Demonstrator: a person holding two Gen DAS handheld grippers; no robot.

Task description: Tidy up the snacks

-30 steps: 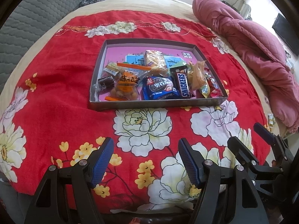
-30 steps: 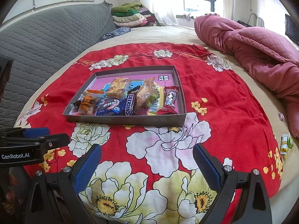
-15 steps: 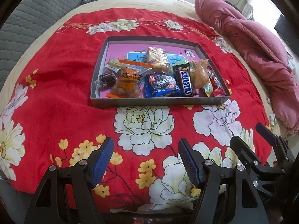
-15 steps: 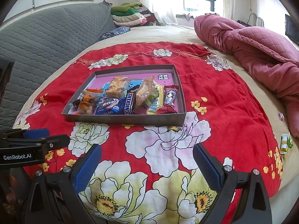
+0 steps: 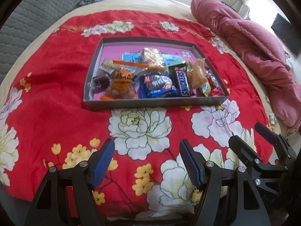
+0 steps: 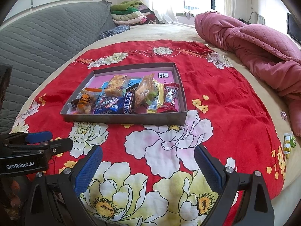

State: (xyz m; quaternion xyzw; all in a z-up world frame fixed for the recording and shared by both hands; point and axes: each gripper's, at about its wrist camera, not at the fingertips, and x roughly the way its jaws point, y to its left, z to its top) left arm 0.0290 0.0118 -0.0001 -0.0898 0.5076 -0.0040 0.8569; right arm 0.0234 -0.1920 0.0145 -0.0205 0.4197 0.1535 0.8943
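- Left wrist view: we look down on a red floral blanket [image 5: 56, 94] spread over a bed.
- Our left gripper [image 5: 146, 162] sits at 6 o'clock, its blue-padded jaws partly apart with only blanket between them; it holds nothing.
- A shallow grey tray [image 5: 150, 102] with a pink floor lies toward 12 o'clock, well apart from the jaws.
- Snacks crowd the tray's near half: a Snickers bar [image 5: 181, 82], with a blue cookie pack [image 5: 158, 85] at its 9 o'clock and an orange-labelled nut bag [image 5: 121, 84] farther that way.
- A pink quilt [image 5: 254, 56] is bunched at 2 o'clock.
- Right wrist view: our right gripper [image 6: 148, 167] is at 6 o'clock, jaws wide apart and empty above a printed flower.
- The tray [image 6: 131, 119] lies at 12 o'clock from it, the Snickers bar [image 6: 128, 102] near its front wall.
- The other gripper shows at 9 o'clock.
- Two small packets [image 6: 288, 143] lie off the blanket at 3 o'clock.
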